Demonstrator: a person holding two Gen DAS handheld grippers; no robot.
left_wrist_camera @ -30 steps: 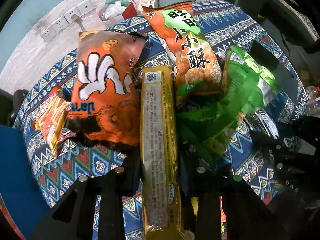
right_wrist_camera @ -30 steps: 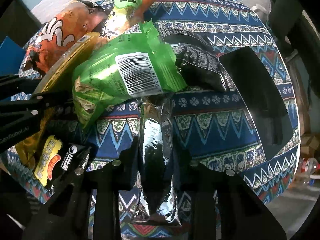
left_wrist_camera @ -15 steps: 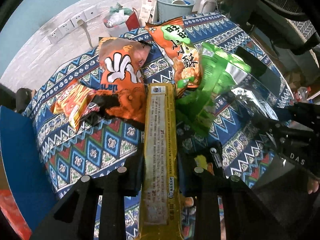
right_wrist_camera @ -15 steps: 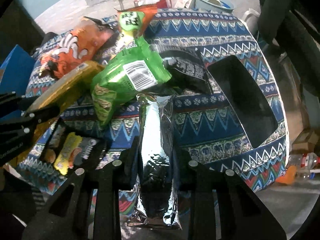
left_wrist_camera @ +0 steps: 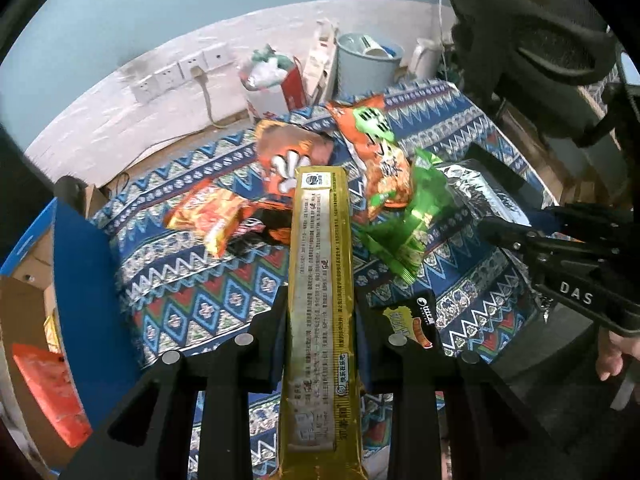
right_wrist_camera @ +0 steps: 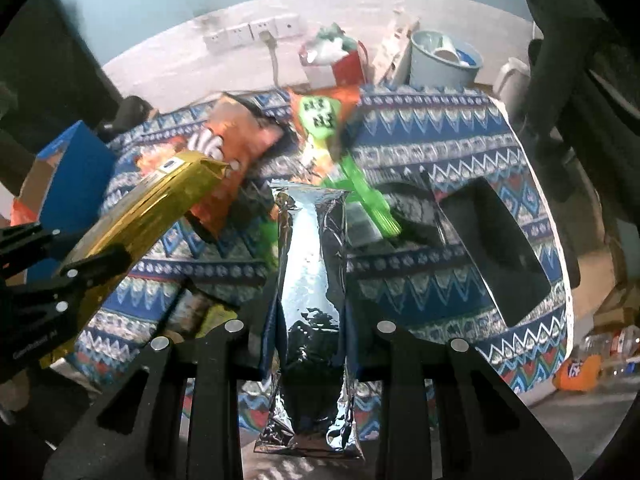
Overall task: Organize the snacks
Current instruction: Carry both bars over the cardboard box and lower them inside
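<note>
Tilting down, gripper (left_wrist_camera: 320, 332) clamping yellow packet (left_wrist_camera: 320, 280)

A long gold snack pack (left_wrist_camera: 320, 280) was lifted clear of the patterned tablecloth (left_wrist_camera: 192, 280); likewise a silver foil pack (right_wrist_camera: 312, 280). Orange and green bags (left_wrist_camera: 416, 208) lay heaped there.

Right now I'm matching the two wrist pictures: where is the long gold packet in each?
Left wrist view: gold packet runs up the centre, clamped in the left gripper.
Right wrist view: it slants at left.
Shared landmark: pale blue bin beyond the table.
</note>
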